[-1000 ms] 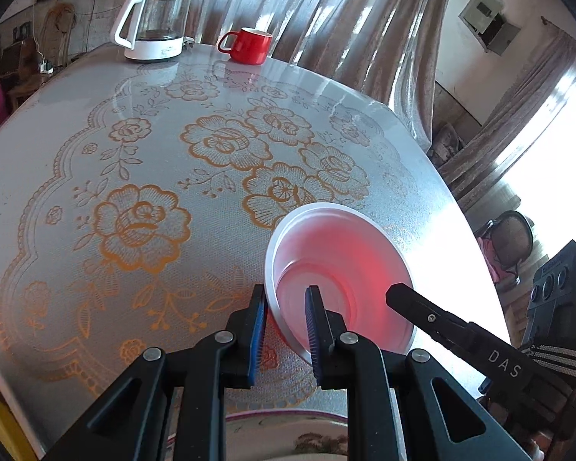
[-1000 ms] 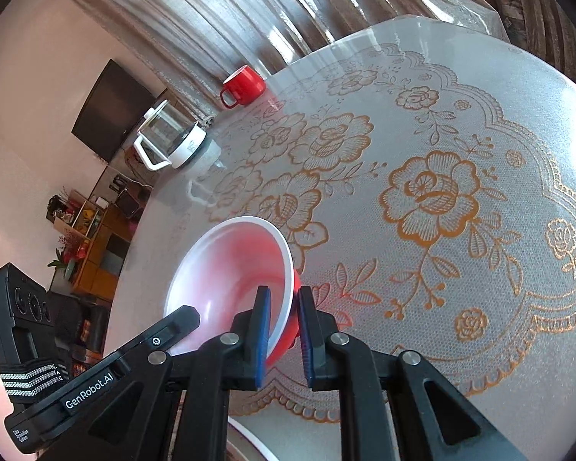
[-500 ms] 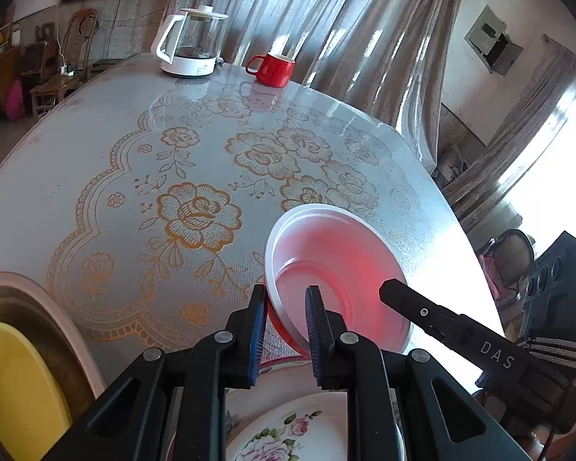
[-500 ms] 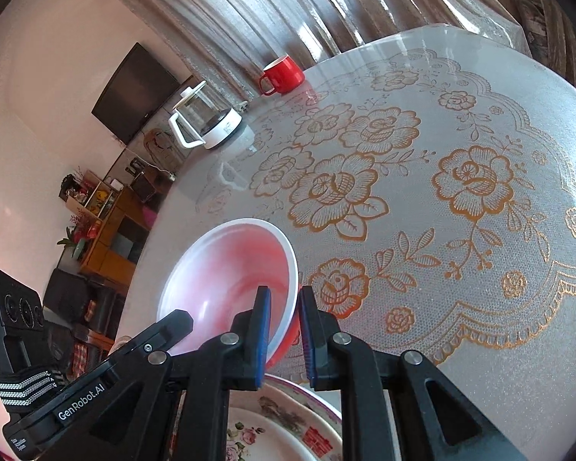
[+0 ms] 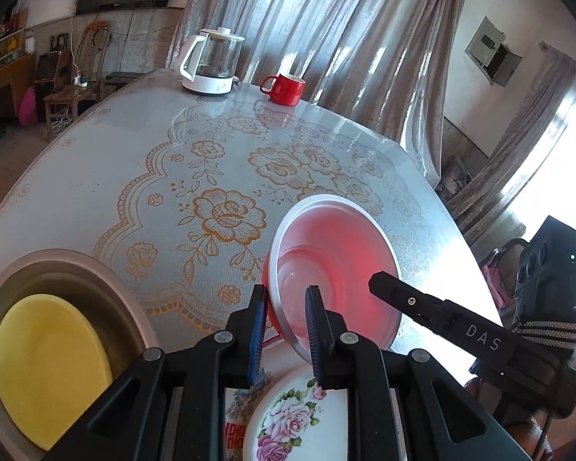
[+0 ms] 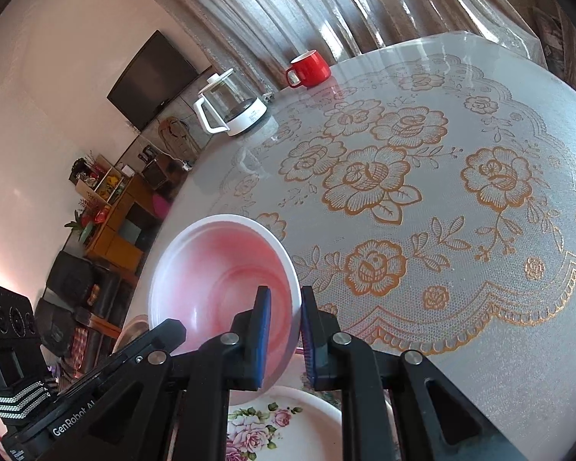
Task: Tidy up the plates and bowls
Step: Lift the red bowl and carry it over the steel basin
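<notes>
Left wrist view: both grippers, left (image 5: 286,319) and right (image 6: 284,326), clench one red bowl's (image 5: 338,269) rim, carrying it over the flowered plate (image 5: 288,418); uneven pulling could tip it.

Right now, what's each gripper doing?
Left gripper: shut on the bowl's rim.
Right gripper: shut on the opposite rim of the same bowl.

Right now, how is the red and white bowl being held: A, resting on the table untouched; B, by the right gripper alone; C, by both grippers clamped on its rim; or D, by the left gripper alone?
C: the left gripper and the right gripper each pinch the rim of the red and white bowl, which is off the table.
</notes>
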